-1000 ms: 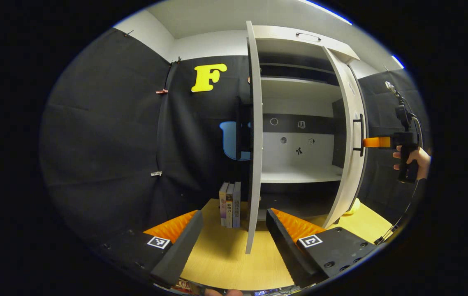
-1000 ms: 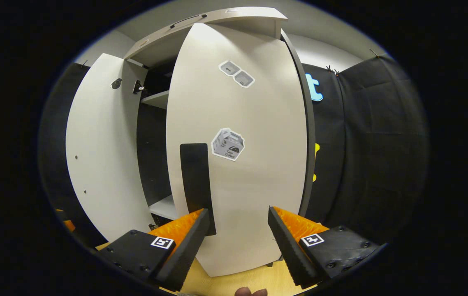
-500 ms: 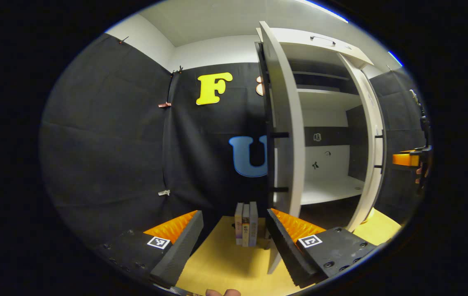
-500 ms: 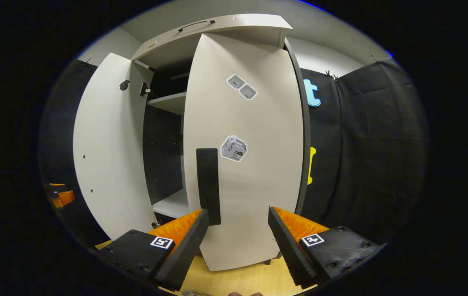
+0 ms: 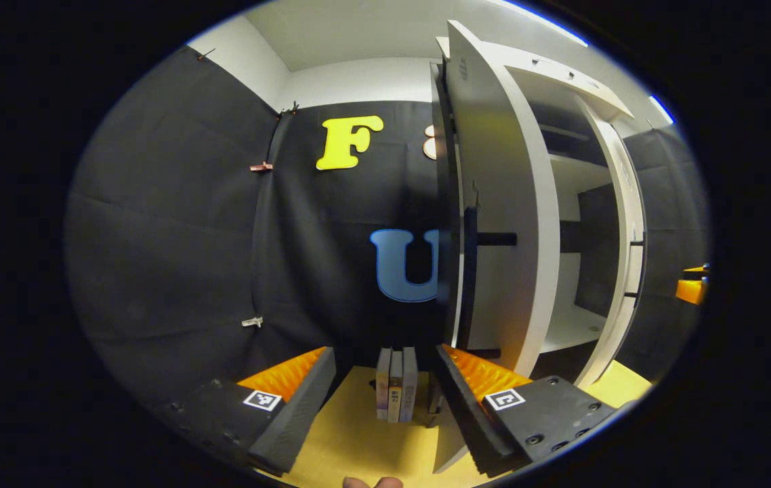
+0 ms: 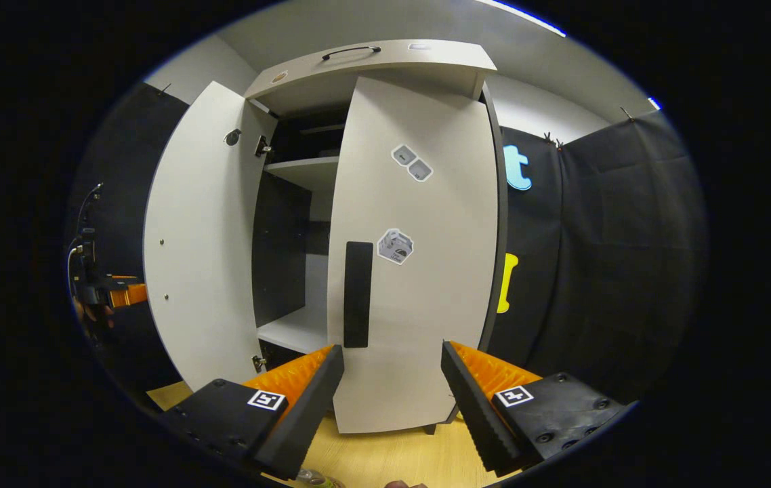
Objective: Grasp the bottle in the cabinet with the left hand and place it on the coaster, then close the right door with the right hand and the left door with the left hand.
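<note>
1 white cabinet [image 6: 372, 61] stands on 1 wooden table [image 6: 392, 454], with 2 doors: 1 left door [image 6: 199, 230] at 9 o'clock, 1 right door [image 6: 426, 285] at centre. 3 stickers [image 6: 395, 245] mark the right door. 3 books [image 5: 396, 383] stand at 6 o'clock. 2 grippers: left gripper [image 5: 382, 400], right gripper [image 6: 392, 400].

1. Staged recording booth, not a real home: black cloth wall [image 5: 175, 230] hangs on all sides, pinned up with small clips [image 5: 261, 167].
2. Plain white wall and ceiling [image 5: 351, 41] show above the cloth; a strip light sits at the top edge.
3. One household prop: a white cabinet [image 6: 372, 61] standing on a light wooden bench [image 5: 358, 440], both doors ajar, with bare white shelves [image 6: 304, 169] inside.
4. Stickers [image 6: 395, 246] on the right door [image 6: 419, 271] look like test markers.
5. A few books [image 5: 396, 383] stand upright on the bench beside the left door [image 5: 501, 224].
6. Handheld gripper [image 6: 114, 293] with cables, held by a hand at the far left of the right gripper view, marks a data-collection setup.
</note>
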A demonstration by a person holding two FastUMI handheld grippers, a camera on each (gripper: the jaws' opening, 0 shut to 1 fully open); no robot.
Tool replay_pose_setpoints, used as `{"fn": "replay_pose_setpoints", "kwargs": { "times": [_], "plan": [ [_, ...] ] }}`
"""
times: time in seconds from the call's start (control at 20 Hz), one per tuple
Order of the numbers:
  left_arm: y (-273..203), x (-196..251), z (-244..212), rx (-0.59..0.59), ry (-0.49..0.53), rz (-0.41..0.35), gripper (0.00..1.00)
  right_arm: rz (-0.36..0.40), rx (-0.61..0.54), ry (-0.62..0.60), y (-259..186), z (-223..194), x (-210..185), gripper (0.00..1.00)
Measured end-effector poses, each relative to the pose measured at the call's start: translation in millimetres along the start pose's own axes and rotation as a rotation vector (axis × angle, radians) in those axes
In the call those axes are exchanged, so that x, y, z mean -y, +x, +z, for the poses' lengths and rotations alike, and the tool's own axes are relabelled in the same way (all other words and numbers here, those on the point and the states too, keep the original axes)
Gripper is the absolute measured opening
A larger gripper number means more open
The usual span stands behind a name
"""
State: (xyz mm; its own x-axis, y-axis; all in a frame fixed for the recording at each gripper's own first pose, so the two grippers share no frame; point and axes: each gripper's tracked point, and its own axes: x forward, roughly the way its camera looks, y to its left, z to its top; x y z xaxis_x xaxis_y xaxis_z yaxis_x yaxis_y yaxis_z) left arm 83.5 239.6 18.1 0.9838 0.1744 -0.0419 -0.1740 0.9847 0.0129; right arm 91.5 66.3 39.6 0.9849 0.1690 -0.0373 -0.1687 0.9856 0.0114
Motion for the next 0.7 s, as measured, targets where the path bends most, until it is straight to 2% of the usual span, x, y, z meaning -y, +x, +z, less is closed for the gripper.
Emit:
{"fn": "replay_pose_setpoints", "kwargs": {
  "times": [0.2, 0.7],
  "plan": [
    [-2.5, 15.0, 1.1, -0.013, 0.029, -0.036, 0.92, -0.007, -0.008, 0.013, -9.9, -2.9, 5.3, 0.96],
    [-9.4, 87.1, 5.0, -0.003, -0.003, -0.123, 0.92, -0.029, -0.02, 0.028, -25.2, -4.2, 31.4, 0.96]
  ]
}}
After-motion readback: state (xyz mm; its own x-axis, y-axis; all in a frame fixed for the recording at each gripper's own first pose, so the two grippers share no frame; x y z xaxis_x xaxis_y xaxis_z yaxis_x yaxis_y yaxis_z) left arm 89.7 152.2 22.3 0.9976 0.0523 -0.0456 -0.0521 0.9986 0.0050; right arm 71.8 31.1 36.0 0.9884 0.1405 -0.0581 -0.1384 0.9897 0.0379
